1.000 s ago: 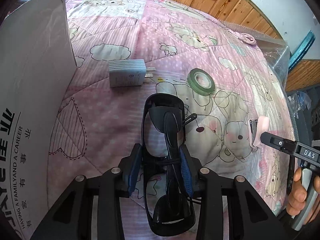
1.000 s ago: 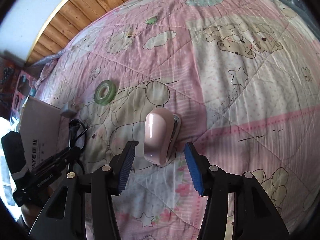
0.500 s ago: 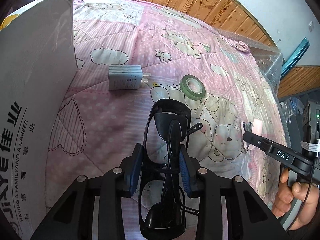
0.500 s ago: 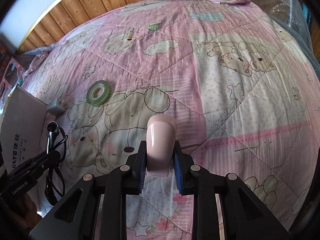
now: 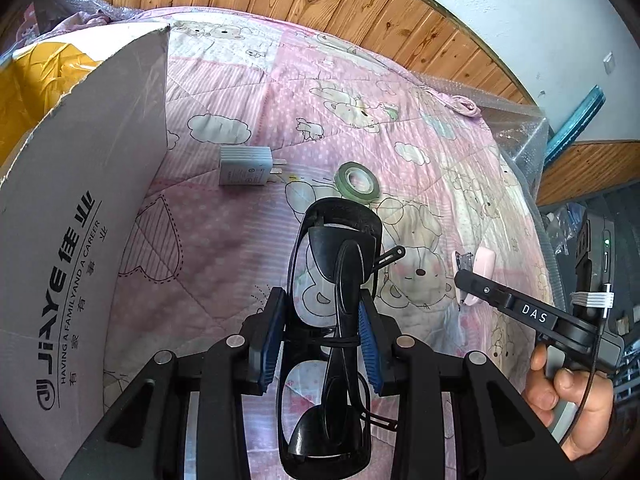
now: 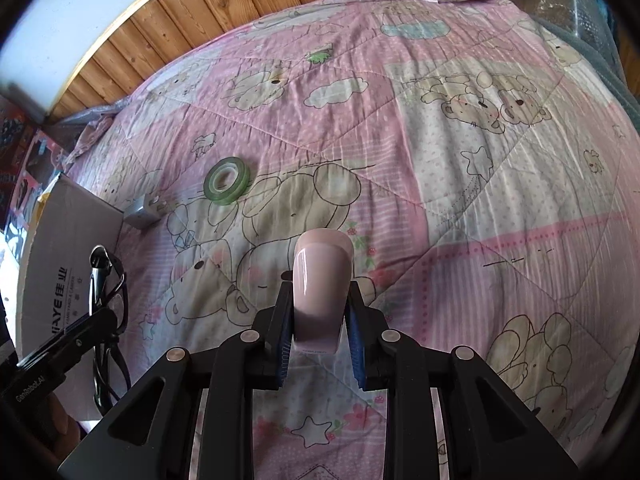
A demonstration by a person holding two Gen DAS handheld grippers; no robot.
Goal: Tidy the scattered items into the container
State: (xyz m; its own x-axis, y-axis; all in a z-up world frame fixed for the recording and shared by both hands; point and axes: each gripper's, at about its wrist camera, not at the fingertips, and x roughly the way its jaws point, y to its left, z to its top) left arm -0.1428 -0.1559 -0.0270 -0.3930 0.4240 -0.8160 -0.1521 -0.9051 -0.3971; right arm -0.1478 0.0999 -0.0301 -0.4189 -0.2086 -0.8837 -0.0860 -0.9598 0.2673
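Black glasses (image 5: pixel 336 320) riding clamped in the left hand-held gripper (image 5: pixel 320 336), above the bed quilt (image 6: pixel 460 160) beside the cardboard box (image 5: pixel 80 216). Pink stapler (image 6: pixel 322 292) pinched in the right hand-held gripper (image 6: pixel 320 340). Advice: clearing the box wall first, then releasing low inside.

The pink stapler (image 6: pixel 322 288) is gleaming like glossy plastic. The black sunglasses (image 5: pixel 334 280) are shining too, smooth and probably plastic. The quilt (image 6: pixel 440 152) is lying as soft printed cloth, the cardboard box (image 5: pixel 80 220) is showing matt grey, and the wall panelling (image 5: pixel 320 12) is looking like knotty varnished wood.
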